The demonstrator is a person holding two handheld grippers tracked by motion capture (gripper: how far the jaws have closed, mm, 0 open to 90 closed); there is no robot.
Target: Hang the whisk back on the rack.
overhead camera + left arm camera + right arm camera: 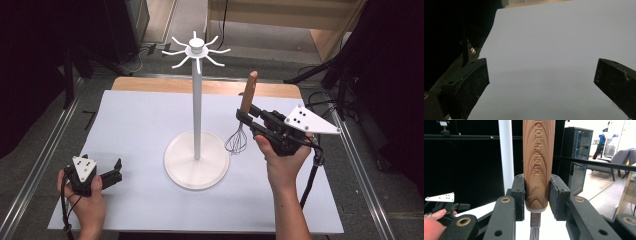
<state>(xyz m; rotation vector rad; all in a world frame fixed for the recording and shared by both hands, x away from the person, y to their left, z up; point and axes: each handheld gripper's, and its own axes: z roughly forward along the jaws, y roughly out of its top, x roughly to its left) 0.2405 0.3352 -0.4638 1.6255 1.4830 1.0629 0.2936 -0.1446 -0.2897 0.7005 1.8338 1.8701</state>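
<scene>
Whisk (243, 114) is up off the table (140, 115), handle end up and wire head down, just right of the white rack's (197, 100) base, w/ the wires hanging close to the base's right edge but apart from it. Right gripper (246, 118) is pinching the wooden handle near its lower end; in the right gripper view both pads (519, 195) sit pressed flat on either side of the wood. Handle has "KITCHEN TOOL" engraved along it, top of the wording cut off by the frame.

Rack stands abt mid-table, pole straight up, hooks fanned out at the top, all bare.

Left gripper (118, 172) is down by the near left corner, jaws spread wide w/ nothing between them, just bare white surface in front in the left gripper view (541, 75).

Room-wise: whole left half of the table is free, far edge behind the rack too. Right edge is close to the right hand (281, 160).
</scene>
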